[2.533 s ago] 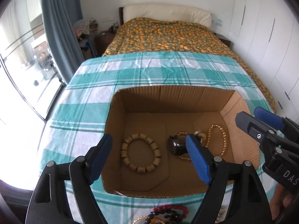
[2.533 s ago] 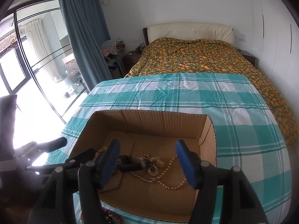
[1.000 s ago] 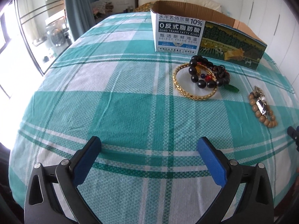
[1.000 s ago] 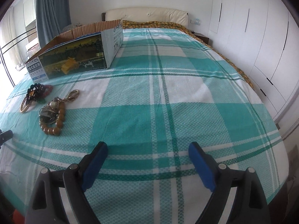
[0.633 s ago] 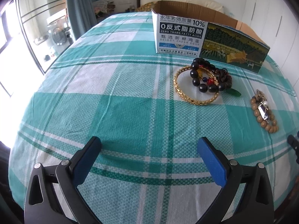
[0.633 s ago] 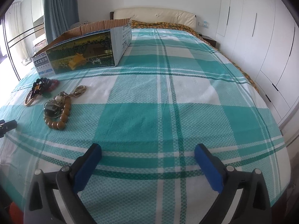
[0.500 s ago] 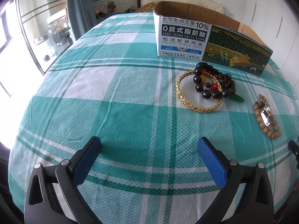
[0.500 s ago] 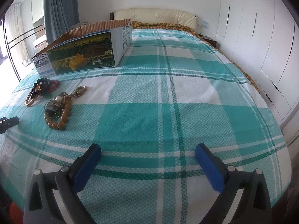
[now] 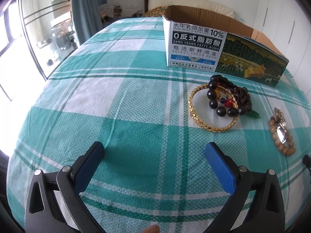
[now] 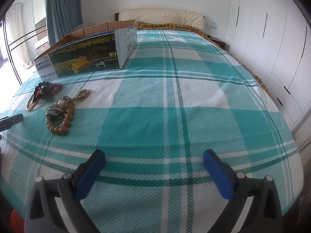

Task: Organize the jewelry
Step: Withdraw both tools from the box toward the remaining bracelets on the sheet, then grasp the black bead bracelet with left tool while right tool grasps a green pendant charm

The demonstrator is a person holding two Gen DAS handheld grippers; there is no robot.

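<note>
The jewelry sits on the checked cloth [image 9: 120,97] just in front of the box [image 9: 196,48]. My left view shows the gold bangle [image 9: 212,109] under dark beads [image 9: 219,99]; my right view shows a gold chain [image 10: 82,94] beside the brown beads [image 10: 62,125]. My left claw [image 9: 155,159] gapes wide and empty, and my right claw [image 10: 153,164] has just been opening, nothing between its pads.

Home bedroom: headboard [image 10: 161,16], wardrobe doors [image 10: 272,38], curtain [image 10: 62,9].

Wide bare checked cloth [image 10: 194,101] right of the cardboard box [image 10: 87,54] and across the near edge, free to pass. Obstacles sit left: box at the far side, then just near it the gold bangle [image 9: 212,109] tangled with dark beads [image 9: 219,97], wooden bead bracelet [image 10: 62,120] beside them. White wardrobes [image 10: 272,48] bound the right.
</note>
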